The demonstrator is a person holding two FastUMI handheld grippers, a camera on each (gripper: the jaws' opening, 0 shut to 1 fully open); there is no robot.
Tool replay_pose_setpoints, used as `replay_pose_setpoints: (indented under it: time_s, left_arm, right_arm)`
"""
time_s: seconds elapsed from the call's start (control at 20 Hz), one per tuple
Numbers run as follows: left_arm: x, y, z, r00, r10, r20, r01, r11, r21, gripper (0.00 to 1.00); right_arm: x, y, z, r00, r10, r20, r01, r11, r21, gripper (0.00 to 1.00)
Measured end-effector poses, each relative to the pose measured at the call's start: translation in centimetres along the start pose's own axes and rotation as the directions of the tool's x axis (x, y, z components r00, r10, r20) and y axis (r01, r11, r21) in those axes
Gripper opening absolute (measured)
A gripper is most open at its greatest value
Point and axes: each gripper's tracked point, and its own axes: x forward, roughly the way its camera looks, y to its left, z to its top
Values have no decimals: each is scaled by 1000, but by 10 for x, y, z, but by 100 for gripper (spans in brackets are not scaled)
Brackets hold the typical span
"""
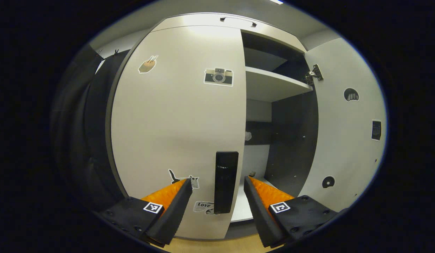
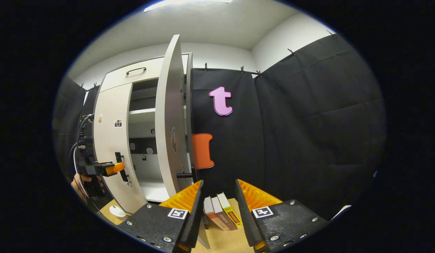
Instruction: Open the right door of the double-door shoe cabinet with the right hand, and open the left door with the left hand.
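Note:
The shoe cabinet's left door [image 1: 175,116] is closed, pale with several stickers and a black upright handle [image 1: 226,182]. My left gripper [image 1: 217,181] is open, its fingers standing either side of that handle without pressing on it. The right door [image 1: 344,123] is swung wide, baring the shelves [image 1: 277,84]. In the right gripper view the right door [image 2: 170,123] appears edge-on with its handle [image 2: 184,174] low on it. My right gripper [image 2: 219,184] is open and holds nothing, just right of that door. The left gripper [image 2: 110,168], held by a hand [image 2: 82,182], sits at the left door's handle [image 2: 122,170].
A few books [image 2: 221,212] lie on the wooden floor [image 2: 224,239] beyond my right fingers. A small white round object [image 2: 117,212] sits on the floor before the cabinet. A drawer with a handle [image 1: 238,21] tops the cabinet. Black cloth wall [image 2: 302,133] hangs to the right.

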Motion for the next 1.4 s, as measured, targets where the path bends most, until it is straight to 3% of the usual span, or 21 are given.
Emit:
replay_pose_setpoints:
  time_s: [0.05, 0.25, 0.35, 0.4, 0.55, 0.6, 0.65, 0.8, 1.05, 1.4]
  left_arm:
    - [5, 3, -5, 1000, 15, -14, -15, 1000, 6, 93]
    - [20, 1, -15, 999, 16, -34, -16, 1000, 5, 83]
    - [26, -3, -20, 999, 11, -45, -11, 1000, 2, 72]
    - [26, -3, -22, 999, 19, -42, -19, 1000, 2, 66]
    - [28, -13, -20, 1000, -8, -20, 8, 1000, 4, 61]
    - [30, -12, -22, 1000, 8, -21, -8, 1000, 7, 46]
    - [27, -11, -20, 1000, 18, -24, -18, 1000, 13, 40]
    - [27, -11, -21, 999, 14, -33, -15, 1000, -15, 31]
    - [15, -9, -23, 998, 24, -55, -25, 1000, -13, 27]
    - [-29, 0, -24, 995, 84, -50, -85, 996, -6, 26]
  right_arm:
    - [-2, 1, -1, 1000, 3, -2, -3, 1000, -8, 55]
    - [-6, 2, -8, 1000, 10, -13, -11, 999, -35, 69]
    - [-8, 3, -13, 999, 15, -32, -16, 999, -33, 77]
    - [-11, 4, -15, 999, 18, -37, -19, 999, -33, 71]
    - [-19, -2, -15, 999, 11, -31, -13, 999, -51, 71]
    - [-20, -5, -15, 999, 7, -32, -9, 999, -53, 71]
    - [-22, -7, -16, 999, 5, -33, -6, 999, -51, 71]
    - [-26, -11, -18, 999, 11, -40, -12, 999, -37, 72]
    - [-24, -20, -28, 998, 12, -61, -16, 998, -61, 71]
    - [-23, -3, -34, 994, 85, -68, -90, 992, -84, 72]
